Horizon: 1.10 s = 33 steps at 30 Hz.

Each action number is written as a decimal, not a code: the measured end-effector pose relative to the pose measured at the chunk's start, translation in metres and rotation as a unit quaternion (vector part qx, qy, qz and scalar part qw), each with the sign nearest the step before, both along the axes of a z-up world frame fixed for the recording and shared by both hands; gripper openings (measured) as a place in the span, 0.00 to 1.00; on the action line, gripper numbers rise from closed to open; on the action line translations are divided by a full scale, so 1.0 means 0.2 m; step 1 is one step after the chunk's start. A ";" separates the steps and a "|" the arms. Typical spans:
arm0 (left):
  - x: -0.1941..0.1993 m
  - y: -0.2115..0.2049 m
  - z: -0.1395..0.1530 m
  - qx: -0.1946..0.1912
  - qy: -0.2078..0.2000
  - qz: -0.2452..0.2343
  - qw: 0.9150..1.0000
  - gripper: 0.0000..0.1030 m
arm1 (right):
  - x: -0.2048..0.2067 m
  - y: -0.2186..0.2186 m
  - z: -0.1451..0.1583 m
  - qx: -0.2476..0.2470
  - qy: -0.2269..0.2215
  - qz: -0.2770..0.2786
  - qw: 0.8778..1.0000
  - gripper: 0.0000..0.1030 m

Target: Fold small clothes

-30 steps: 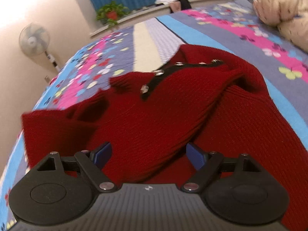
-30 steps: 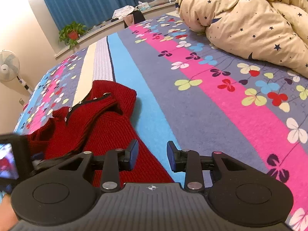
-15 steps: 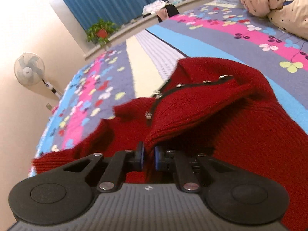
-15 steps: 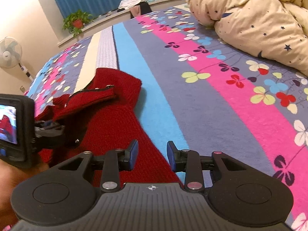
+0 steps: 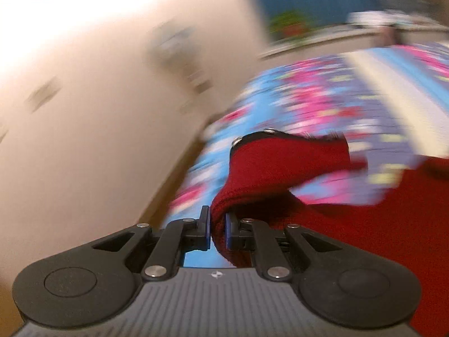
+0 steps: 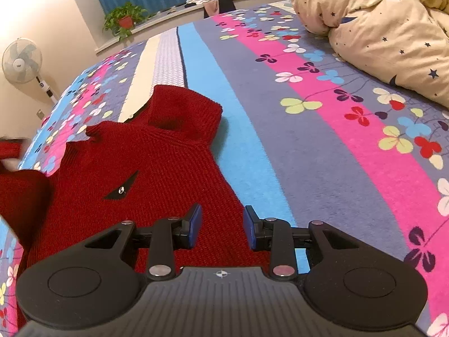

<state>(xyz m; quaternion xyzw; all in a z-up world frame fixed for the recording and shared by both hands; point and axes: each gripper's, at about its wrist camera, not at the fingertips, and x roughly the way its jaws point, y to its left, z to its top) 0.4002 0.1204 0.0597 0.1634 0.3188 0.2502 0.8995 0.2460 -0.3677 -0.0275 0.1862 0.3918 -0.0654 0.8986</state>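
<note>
Left gripper (image 5: 217, 231) pinches what seems the red sweater's (image 6: 134, 168) sleeve

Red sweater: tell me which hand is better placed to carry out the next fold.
Left, probably. The left gripper is shut on a flap of the red knit sweater, lifted off the floral bedsheet. The right gripper hovers open over the sweater's edge, holding nothing.
</note>
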 end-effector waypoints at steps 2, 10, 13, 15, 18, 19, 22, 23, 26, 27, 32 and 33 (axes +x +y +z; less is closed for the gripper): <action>-0.06 0.33 0.03 -0.022 -0.009 0.089 0.996 0.19 | 0.00 0.01 0.00 -0.001 0.000 0.003 1.000 0.33; -0.56 0.69 -0.13 -0.202 -0.082 0.101 0.971 0.60 | 0.02 0.13 -0.03 -0.028 0.013 0.037 0.999 0.33; -0.70 0.75 -0.35 -0.293 -0.090 0.098 0.947 0.60 | 0.02 0.17 -0.07 -0.036 0.025 0.052 0.998 0.33; -0.70 0.80 -0.49 -0.334 -0.052 0.125 0.933 0.58 | 0.02 0.20 -0.09 -0.040 0.033 0.061 0.997 0.33; -0.69 0.87 -0.53 -0.368 -0.076 0.117 0.919 0.60 | 0.03 0.22 -0.10 -0.051 0.037 0.068 0.996 0.33; -0.67 0.85 -0.54 -0.346 -0.067 0.119 0.928 0.60 | 0.04 0.23 -0.11 -0.054 0.038 0.068 0.995 0.33; -0.63 0.73 -0.57 -0.342 -0.034 0.086 0.935 0.59 | 0.06 0.21 -0.13 -0.060 0.039 0.061 0.996 0.33; -0.62 0.66 -0.55 -0.339 -0.029 0.062 0.938 0.59 | 0.07 0.20 -0.13 -0.057 0.036 0.056 0.996 0.33; -0.59 0.37 -0.49 -0.275 -0.010 -0.015 0.961 0.60 | 0.11 0.15 -0.10 -0.040 0.001 0.040 0.998 0.33; -0.59 0.28 -0.48 -0.254 -0.004 -0.033 0.967 0.60 | 0.13 0.13 -0.09 -0.031 -0.016 0.037 0.999 0.33; -0.60 -0.11 -0.55 -0.218 0.052 -0.127 0.966 0.60 | 0.32 -0.01 -0.06 -0.021 -0.094 0.030 0.995 0.33; -0.61 -0.16 -0.57 -0.209 0.067 -0.144 0.965 0.60 | 0.38 -0.05 -0.09 -0.016 -0.097 0.024 0.995 0.33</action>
